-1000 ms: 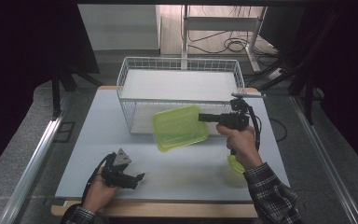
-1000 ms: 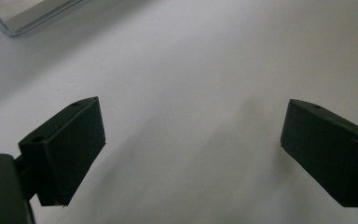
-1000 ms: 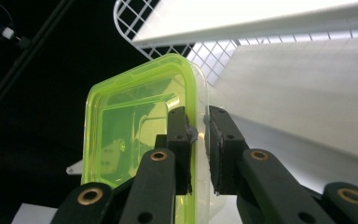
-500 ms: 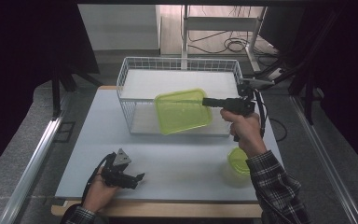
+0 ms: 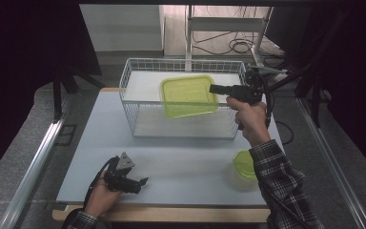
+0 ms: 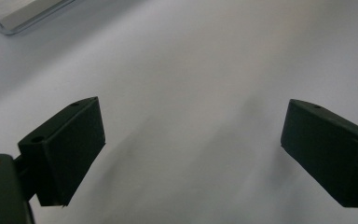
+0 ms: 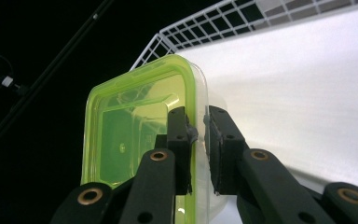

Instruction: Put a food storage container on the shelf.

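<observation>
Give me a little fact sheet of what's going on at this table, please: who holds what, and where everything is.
Work in hand: moving a green box over a wire basket
Right gripper: shut on the rim of the green box
Green box: held in the air above the wire basket, tilted
Left gripper: open, nothing between its jaws, low over the table near its front edge
Small green tub: on the table beside the right sleeve
</observation>
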A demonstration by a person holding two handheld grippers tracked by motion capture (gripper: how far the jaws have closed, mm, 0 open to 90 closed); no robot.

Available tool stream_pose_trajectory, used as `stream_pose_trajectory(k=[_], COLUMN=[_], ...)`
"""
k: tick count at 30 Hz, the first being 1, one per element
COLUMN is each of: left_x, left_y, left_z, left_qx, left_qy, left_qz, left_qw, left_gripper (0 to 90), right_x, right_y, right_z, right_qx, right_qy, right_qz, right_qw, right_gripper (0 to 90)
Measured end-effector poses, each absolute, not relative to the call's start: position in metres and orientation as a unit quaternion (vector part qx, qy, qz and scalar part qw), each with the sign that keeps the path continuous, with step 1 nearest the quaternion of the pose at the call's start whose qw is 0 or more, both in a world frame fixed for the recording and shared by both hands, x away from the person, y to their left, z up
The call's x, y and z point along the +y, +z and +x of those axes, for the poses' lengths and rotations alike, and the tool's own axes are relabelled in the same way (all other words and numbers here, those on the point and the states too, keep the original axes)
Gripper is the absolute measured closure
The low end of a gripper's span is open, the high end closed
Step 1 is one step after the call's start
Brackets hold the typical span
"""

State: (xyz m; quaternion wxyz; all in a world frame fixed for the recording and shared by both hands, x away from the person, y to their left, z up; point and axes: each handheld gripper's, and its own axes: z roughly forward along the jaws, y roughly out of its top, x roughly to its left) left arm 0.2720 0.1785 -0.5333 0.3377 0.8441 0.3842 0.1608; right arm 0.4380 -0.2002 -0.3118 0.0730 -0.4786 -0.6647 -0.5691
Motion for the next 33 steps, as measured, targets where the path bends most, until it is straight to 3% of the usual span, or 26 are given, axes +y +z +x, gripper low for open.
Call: stream_pose_trajectory(k=[33], left_x=[0.175], left_y=[-0.536], left_z=[0.272], left_qx=[0.376], left_qy=[0.160], left_qz=[0.852], left_qw=[0.326], left_gripper=[6.4], right_x=[-0.173], right_y=[-0.306], right_z=[0.486], right_qx=[-0.644], right_qy=[-0.552], right_qz=[-0.530], right_qw=[-0.014], right_gripper=[79.5])
